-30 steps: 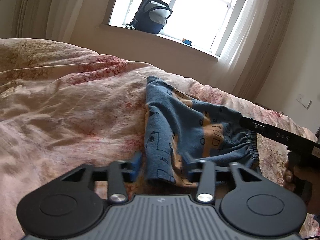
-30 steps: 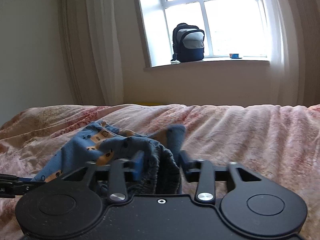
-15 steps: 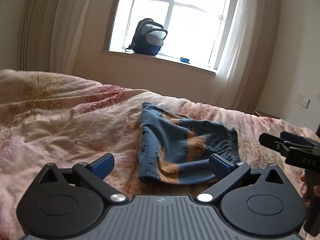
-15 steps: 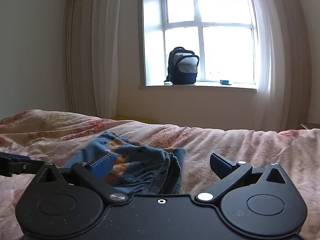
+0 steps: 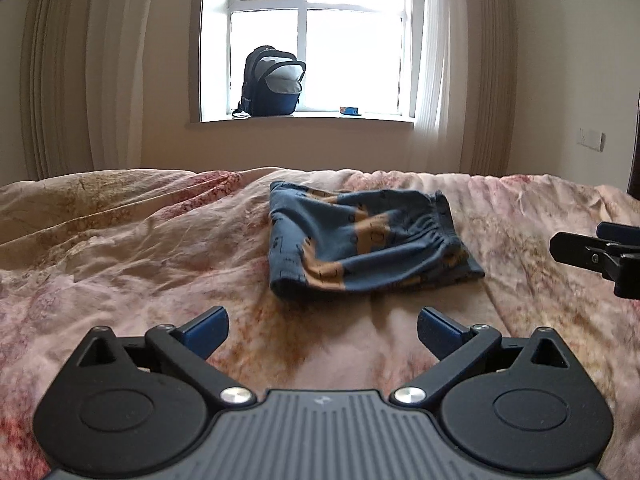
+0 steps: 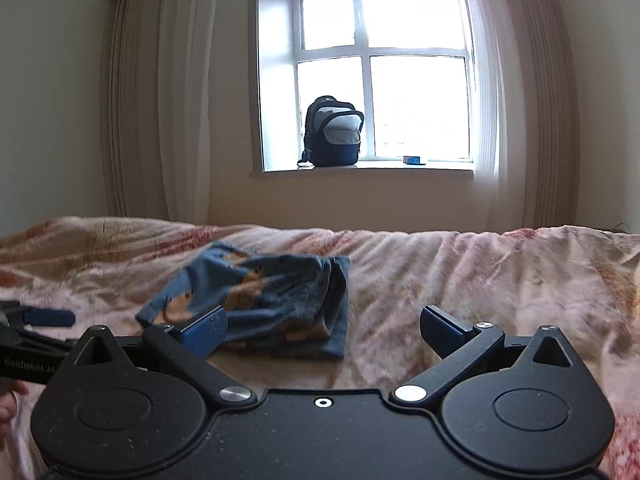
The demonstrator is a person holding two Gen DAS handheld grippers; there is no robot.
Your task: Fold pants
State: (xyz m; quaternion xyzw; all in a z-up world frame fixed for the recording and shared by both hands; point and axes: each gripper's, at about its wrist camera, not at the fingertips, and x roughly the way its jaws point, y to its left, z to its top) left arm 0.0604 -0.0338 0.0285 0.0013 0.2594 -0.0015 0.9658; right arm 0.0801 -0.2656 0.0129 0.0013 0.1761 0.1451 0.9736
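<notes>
Small blue pants [image 5: 360, 240] with orange patches lie folded in a compact bundle on the pink floral bedspread [image 5: 140, 264], elastic waistband toward the right. My left gripper [image 5: 322, 330] is open, a short way back from the bundle, nothing between its blue pads. In the right wrist view the same pants [image 6: 272, 300] lie ahead and left. My right gripper [image 6: 324, 330] is open and holds nothing; its left pad overlaps the bundle's near edge in the picture. Each gripper shows at the edge of the other's view: the right gripper [image 5: 596, 252], the left gripper [image 6: 36, 320].
A dark backpack [image 5: 272, 82] and a small blue object [image 5: 350, 110] sit on the windowsill beyond the bed. Curtains hang on both sides of the window. The wrinkled bedspread spreads wide around the pants. Part of a hand [image 6: 8, 404] shows at the lower left.
Both grippers let go of the pants, opened wide and drew back from them. The pants now lie flat as a folded bundle. The left view rolled level.
</notes>
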